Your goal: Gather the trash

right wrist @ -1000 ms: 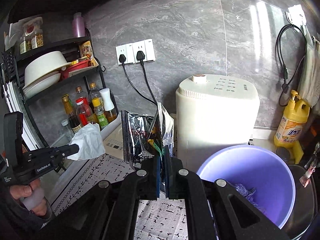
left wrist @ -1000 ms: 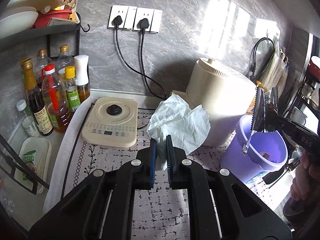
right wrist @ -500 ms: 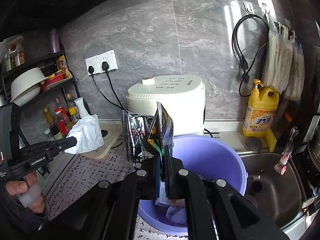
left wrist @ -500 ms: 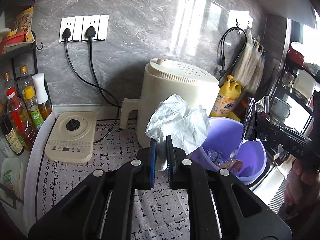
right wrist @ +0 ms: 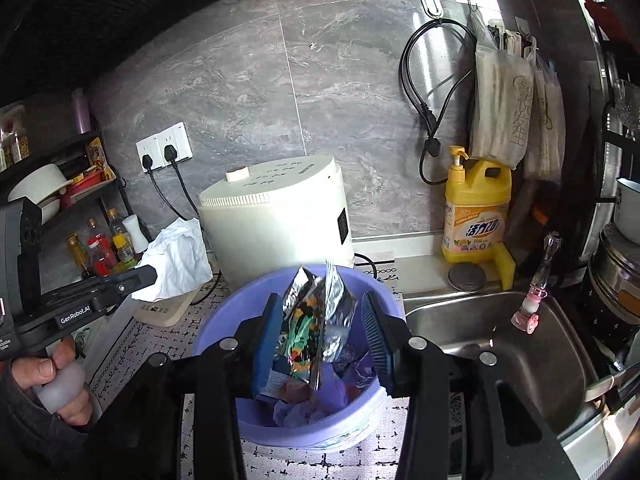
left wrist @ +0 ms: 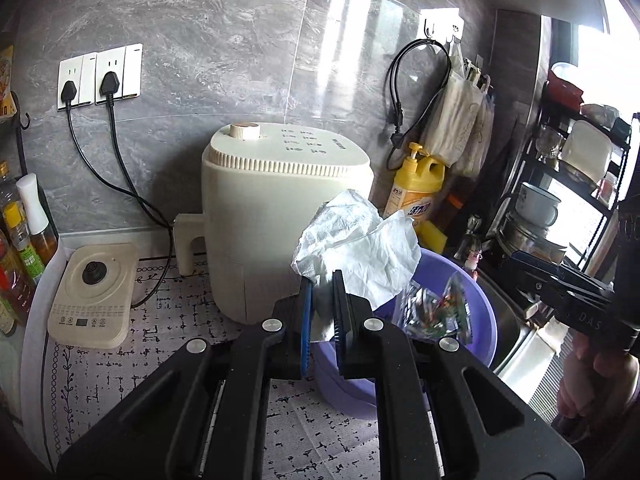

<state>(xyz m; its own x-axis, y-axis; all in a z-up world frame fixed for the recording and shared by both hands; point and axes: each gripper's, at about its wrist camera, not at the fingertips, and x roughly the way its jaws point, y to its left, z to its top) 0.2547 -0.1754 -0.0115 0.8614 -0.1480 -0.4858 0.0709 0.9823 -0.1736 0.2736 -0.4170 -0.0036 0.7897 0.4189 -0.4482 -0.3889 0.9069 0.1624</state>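
One bucket (right wrist: 224, 320), one tissue (left wrist: 360, 244), one foil wrapper (right wrist: 320, 312), one cooker (left wrist: 280, 200), one yellow bottle (right wrist: 476, 208), two plugs (left wrist: 90, 84), one sponge (right wrist: 505, 266), two grippers (left wrist: 320, 312).

Both black grippers carry blue ribbed fingers (right wrist: 267, 344), silver screws, white "GenRobot.AI" lettering; dark sleeve cuffs.

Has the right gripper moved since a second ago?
Yes. The right gripper swung rightward from beside the air fryer to over the purple bin, jaws now open.
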